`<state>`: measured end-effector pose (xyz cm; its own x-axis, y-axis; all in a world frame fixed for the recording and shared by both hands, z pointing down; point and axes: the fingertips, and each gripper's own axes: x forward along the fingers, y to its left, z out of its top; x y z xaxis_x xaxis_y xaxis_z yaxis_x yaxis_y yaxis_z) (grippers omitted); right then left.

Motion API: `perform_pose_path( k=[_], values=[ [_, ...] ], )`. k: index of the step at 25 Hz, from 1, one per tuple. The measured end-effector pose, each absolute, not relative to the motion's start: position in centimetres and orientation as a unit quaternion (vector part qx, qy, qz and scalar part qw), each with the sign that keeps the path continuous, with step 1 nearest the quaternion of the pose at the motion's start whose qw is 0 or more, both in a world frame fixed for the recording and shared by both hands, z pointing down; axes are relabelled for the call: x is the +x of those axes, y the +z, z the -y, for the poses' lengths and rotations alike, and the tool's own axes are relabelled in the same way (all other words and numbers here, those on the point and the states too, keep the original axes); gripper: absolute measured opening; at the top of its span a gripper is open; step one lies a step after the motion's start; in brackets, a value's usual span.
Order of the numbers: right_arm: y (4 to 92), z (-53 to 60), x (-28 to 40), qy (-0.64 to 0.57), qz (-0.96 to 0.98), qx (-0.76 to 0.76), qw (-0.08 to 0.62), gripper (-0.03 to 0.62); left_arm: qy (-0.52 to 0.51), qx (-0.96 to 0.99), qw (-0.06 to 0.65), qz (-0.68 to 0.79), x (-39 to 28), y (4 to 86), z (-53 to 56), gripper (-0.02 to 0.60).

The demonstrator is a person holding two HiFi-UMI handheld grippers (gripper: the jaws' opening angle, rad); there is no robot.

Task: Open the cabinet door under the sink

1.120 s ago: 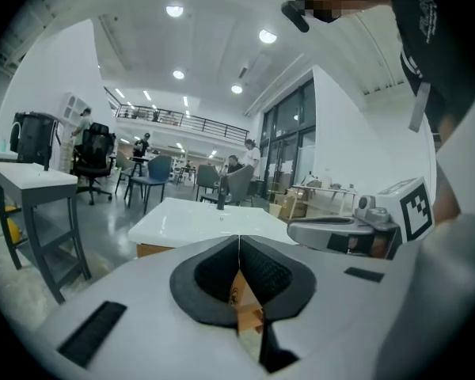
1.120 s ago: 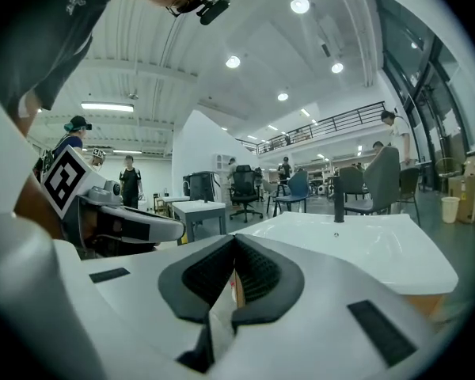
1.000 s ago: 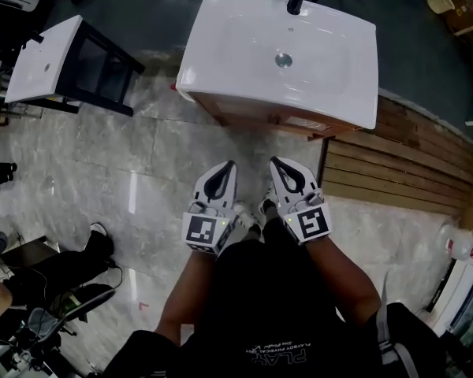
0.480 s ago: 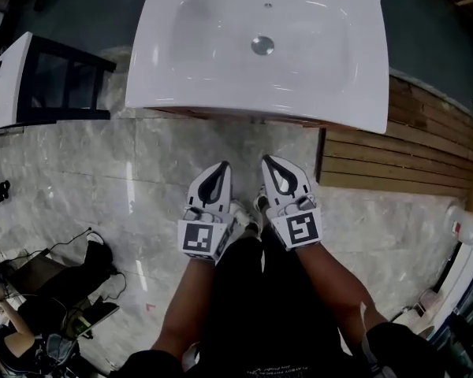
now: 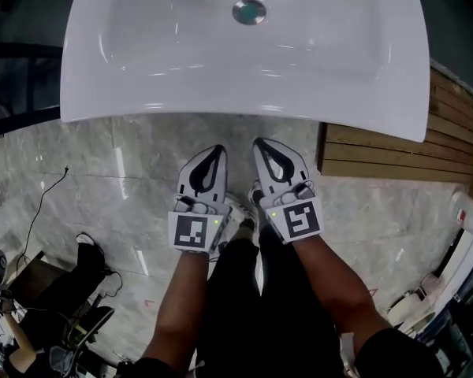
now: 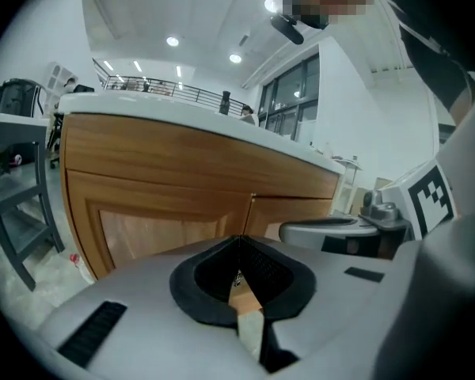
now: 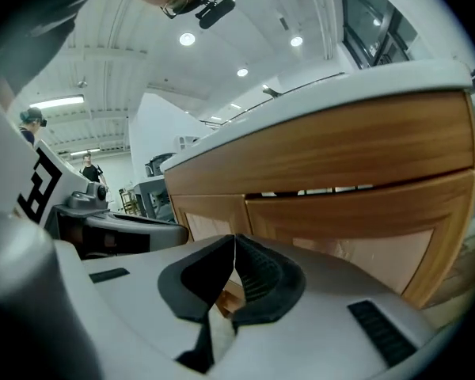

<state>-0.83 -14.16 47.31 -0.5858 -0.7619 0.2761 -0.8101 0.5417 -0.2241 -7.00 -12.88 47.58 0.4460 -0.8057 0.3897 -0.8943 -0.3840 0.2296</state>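
The white sink (image 5: 221, 105) fills the top of the head view and hides the cabinet beneath it. My left gripper (image 5: 215, 151) and right gripper (image 5: 260, 143) hang side by side over the marble floor, just short of the sink's front edge, both shut and empty. In the left gripper view, the wooden cabinet (image 6: 166, 212) shows two panelled doors meeting at a seam (image 6: 252, 208), straight ahead of the shut left gripper (image 6: 239, 241). In the right gripper view, the right door (image 7: 364, 236) has a thin gap along its top, beyond the shut right gripper (image 7: 235, 241).
A wooden deck platform (image 5: 394, 160) lies to the right of the sink. A black-framed stand (image 5: 16, 85) is at the left, also visible as a stand (image 6: 16, 188) in the left gripper view. Cables and dark bags (image 5: 63, 282) lie on the floor at lower left.
Both grippers have sunk and come closer to the sink front. The sink has grown larger in the head view as the person lowered and moved in. Jaws stayed shut.
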Motion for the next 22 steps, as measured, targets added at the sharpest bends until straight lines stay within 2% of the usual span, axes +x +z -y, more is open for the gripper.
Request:
perform_pose_path(
  k=[5, 13, 14, 15, 16, 22],
  values=[
    [51.4, 14.3, -0.5, 0.182, 0.868, 0.453, 0.090, 0.025, 0.131, 0.808, 0.225, 0.529, -8.5, 52.0, 13.5, 0.023],
    [57.4, 14.7, -0.5, 0.193, 0.864, 0.449, 0.122, 0.026, 0.143, 0.821, 0.215, 0.509, -8.5, 55.8, 14.3, 0.023],
    [57.4, 14.8, -0.5, 0.195, 0.863, 0.451, 0.120, 0.032, 0.134, 0.823, 0.211, 0.510, -8.4, 55.6, 14.5, 0.023],
    [57.3, 14.9, -0.4, 0.199, 0.861, 0.453, 0.117, 0.081, 0.127, 0.824, 0.209, 0.511, -8.2, 55.3, 14.7, 0.023],
    [57.1, 15.1, -0.3, 0.204, 0.860, 0.455, 0.113, 0.103, 0.124, 0.825, 0.207, 0.511, -8.1, 55.1, 14.8, 0.023],
    [59.5, 16.5, -0.4, 0.234, 0.848, 0.466, 0.097, 0.115, 0.116, 0.823, 0.222, 0.510, -8.5, 58.2, 15.5, 0.023]
  ],
)
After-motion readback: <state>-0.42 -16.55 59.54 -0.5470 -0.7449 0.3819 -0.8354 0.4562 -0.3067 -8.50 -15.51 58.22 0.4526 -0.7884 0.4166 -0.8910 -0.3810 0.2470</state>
